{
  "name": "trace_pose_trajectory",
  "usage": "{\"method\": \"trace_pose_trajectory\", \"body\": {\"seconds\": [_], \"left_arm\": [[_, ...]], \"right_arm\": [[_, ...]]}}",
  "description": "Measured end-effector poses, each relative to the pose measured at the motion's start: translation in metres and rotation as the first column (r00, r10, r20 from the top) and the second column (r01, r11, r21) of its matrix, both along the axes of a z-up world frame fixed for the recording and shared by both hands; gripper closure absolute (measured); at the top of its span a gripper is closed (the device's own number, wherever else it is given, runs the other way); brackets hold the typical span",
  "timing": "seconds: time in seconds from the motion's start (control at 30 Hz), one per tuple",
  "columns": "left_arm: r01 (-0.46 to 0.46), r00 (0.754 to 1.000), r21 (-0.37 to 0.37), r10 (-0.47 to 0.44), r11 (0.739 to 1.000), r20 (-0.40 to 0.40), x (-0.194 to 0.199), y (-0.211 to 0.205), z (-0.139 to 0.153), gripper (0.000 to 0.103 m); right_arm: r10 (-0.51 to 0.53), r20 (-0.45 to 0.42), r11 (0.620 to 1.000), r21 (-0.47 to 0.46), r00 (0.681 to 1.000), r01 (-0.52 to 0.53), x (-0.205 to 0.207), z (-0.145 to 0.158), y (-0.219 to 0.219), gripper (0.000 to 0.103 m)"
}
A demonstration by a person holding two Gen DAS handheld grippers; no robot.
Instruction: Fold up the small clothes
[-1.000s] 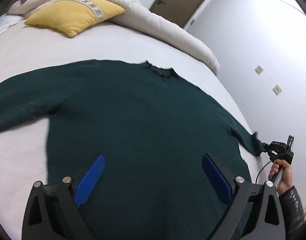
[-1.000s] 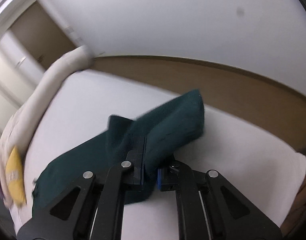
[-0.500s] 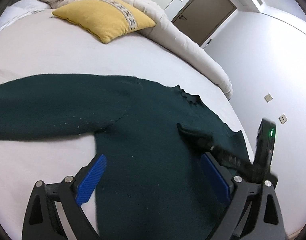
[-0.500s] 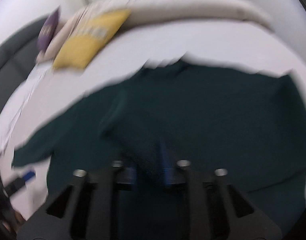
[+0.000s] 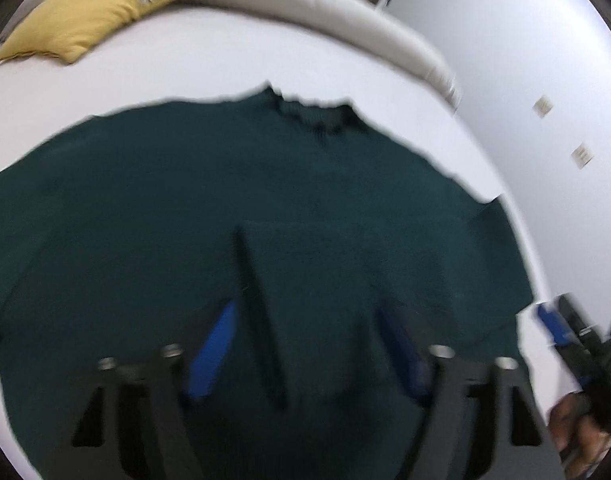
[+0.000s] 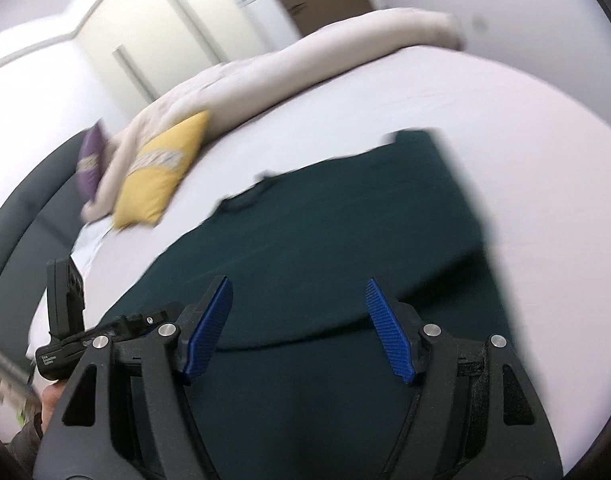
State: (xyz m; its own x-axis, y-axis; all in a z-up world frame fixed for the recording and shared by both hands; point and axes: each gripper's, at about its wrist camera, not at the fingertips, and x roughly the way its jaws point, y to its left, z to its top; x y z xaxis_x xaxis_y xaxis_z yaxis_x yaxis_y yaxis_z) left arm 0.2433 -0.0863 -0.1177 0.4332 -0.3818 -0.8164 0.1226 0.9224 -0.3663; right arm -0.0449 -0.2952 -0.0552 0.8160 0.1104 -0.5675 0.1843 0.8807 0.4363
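Note:
A dark green sweater [image 5: 185, 216] lies flat on the white bed [image 5: 165, 64], neck toward the pillows. Its right sleeve [image 5: 345, 264] is folded across the body. It also shows in the right wrist view [image 6: 325, 240], with the folded sleeve's edge [image 6: 345, 324] in front of the jaws. My left gripper [image 5: 305, 344] is open and empty over the sweater's lower body. My right gripper [image 6: 297, 328] is open and empty above the sweater. The right gripper also shows at the right edge of the left wrist view [image 5: 565, 332].
A yellow pillow [image 5: 93, 4] and a rolled beige duvet [image 5: 325, 12] lie at the head of the bed. A purple pillow [image 6: 91, 160] sits by the dark headboard [image 6: 21, 216]. The wall [image 5: 545, 80] runs close along the bed's right side.
My right gripper carried the right sleeve across the sweater's body, let it go and opened, then drew back to the right. My left gripper stayed open and shifted over the sweater.

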Motion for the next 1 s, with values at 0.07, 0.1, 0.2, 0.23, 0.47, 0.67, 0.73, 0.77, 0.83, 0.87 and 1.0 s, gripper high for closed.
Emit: {"method": "trace_pose_trajectory", "body": {"seconds": [0.07, 0.1, 0.2, 0.23, 0.47, 0.67, 0.73, 0.77, 0.83, 0.87, 1.0], "left_arm": [[-0.011, 1.000, 0.048, 0.010, 0.999, 0.027, 0.006, -0.005, 0.003, 0.066], [-0.011, 0.999, 0.053, 0.009, 0.999, 0.031, 0.009, -0.006, 0.007, 0.077], [-0.005, 0.998, 0.036, 0.003, 0.999, 0.057, 0.010, -0.001, 0.018, 0.091], [-0.002, 0.997, 0.040, -0.001, 0.999, 0.083, 0.009, 0.002, 0.023, 0.092], [-0.084, 0.963, 0.019, 0.076, 0.996, 0.257, 0.006, 0.037, 0.057, 0.093], [-0.101, 0.984, 0.033, 0.095, 0.994, 0.150, 0.022, 0.051, 0.013, 0.093], [-0.098, 0.987, 0.024, 0.095, 0.995, 0.129, 0.021, 0.053, 0.000, 0.092], [-0.097, 0.986, 0.024, 0.093, 0.995, 0.138, 0.019, 0.053, 0.000, 0.092], [-0.100, 0.986, 0.018, 0.096, 0.995, 0.139, 0.019, 0.052, 0.003, 0.092], [-0.100, 0.986, 0.013, 0.098, 0.995, 0.138, 0.020, 0.052, 0.004, 0.093], [-0.103, 0.981, -0.002, 0.102, 0.995, 0.167, 0.018, 0.055, 0.012, 0.093]], "right_arm": [[-0.055, -0.013, 0.998, 0.033, 0.998, 0.055, 0.009, -0.002, -0.027, 0.035], [-0.082, -0.019, 0.996, 0.043, 0.996, 0.083, 0.012, -0.003, -0.039, 0.035], [-0.123, -0.029, 0.991, 0.045, 0.992, 0.124, 0.035, -0.009, -0.065, 0.035], [-0.121, -0.040, 0.991, 0.043, 0.992, 0.123, 0.051, -0.010, -0.073, 0.035], [-0.129, -0.137, 0.990, 0.044, 0.982, 0.137, 0.108, -0.029, -0.126, 0.035], [-0.113, -0.192, 0.992, 0.031, 0.975, 0.121, 0.156, -0.046, -0.140, 0.035], [-0.104, -0.200, 0.994, 0.008, 0.974, 0.108, 0.168, -0.051, -0.138, 0.036], [-0.100, -0.204, 0.995, -0.003, 0.974, 0.102, 0.170, -0.051, -0.137, 0.036], [-0.084, -0.212, 0.996, -0.023, 0.974, 0.081, 0.176, -0.050, -0.133, 0.046], [-0.071, -0.223, 0.997, -0.037, 0.972, 0.064, 0.183, -0.051, -0.130, 0.051], [-0.061, -0.269, 0.995, -0.098, 0.961, 0.036, 0.207, -0.048, -0.121, 0.096]]}}
